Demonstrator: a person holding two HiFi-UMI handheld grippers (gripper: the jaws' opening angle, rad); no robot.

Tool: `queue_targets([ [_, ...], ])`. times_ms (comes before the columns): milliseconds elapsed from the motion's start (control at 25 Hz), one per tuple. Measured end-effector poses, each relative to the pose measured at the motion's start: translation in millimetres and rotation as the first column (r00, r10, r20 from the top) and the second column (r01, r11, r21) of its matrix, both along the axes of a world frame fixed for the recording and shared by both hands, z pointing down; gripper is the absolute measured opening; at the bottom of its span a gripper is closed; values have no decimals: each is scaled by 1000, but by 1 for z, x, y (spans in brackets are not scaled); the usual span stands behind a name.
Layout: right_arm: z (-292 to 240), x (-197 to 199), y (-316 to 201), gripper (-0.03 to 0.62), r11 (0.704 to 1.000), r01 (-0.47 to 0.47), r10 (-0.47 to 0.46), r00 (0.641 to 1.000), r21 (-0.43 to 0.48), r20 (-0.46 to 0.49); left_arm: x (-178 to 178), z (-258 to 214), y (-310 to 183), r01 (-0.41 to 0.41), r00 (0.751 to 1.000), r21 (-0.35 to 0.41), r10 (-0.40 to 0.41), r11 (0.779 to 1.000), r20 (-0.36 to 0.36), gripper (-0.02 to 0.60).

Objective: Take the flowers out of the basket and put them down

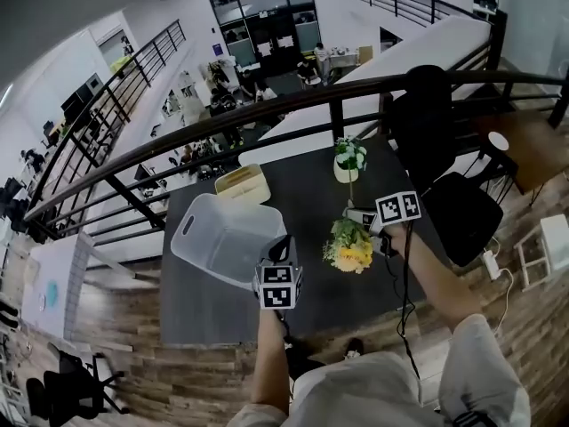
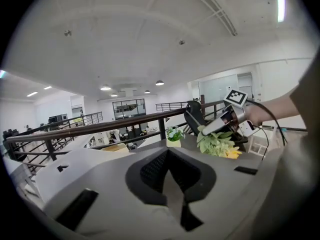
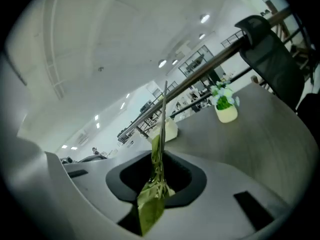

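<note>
A bunch of yellow flowers (image 1: 349, 247) with green leaves hangs over the dark table (image 1: 302, 194), just right of the white plastic basket (image 1: 222, 234). My right gripper (image 1: 356, 215) is shut on its stem. In the right gripper view the thin stem (image 3: 162, 124) rises from between the jaws and a green leaf (image 3: 150, 204) droops below. My left gripper (image 1: 283, 243) hovers at the basket's near right rim. In the left gripper view its jaws meet with nothing between them. That view also shows the bunch of flowers (image 2: 217, 145) under the right gripper (image 2: 227, 121).
A small potted plant (image 1: 349, 160) stands at the table's far side, and a beige tissue box (image 1: 242, 183) lies behind the basket. A black chair (image 1: 453, 203) is right of the table. A dark railing (image 1: 267, 114) runs behind it.
</note>
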State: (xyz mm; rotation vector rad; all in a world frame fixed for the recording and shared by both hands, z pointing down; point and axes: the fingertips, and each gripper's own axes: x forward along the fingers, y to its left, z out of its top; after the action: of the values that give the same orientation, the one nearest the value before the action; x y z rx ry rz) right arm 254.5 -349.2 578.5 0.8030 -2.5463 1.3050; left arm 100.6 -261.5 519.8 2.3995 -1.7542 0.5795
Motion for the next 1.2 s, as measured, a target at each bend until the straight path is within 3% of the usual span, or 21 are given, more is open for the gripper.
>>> queue_targets([
  [200, 67, 4, 5, 91, 987, -59, 54, 998, -148, -38, 15, 7, -2, -35, 997, -30, 33, 999, -74, 25],
  [480, 136, -26, 41, 92, 966, 3, -43, 988, -258, -149, 10, 6, 0, -64, 997, -34, 62, 997, -40, 23],
  [920, 173, -45, 49, 106, 980, -33, -31, 947, -196, -319, -13, 4, 12, -16, 999, -22, 15, 1000, -52, 23],
  [1200, 174, -51, 50, 193, 976, -67, 11, 966, -208, -259, -16, 7, 25, 53, 997, -10, -54, 999, -61, 23],
])
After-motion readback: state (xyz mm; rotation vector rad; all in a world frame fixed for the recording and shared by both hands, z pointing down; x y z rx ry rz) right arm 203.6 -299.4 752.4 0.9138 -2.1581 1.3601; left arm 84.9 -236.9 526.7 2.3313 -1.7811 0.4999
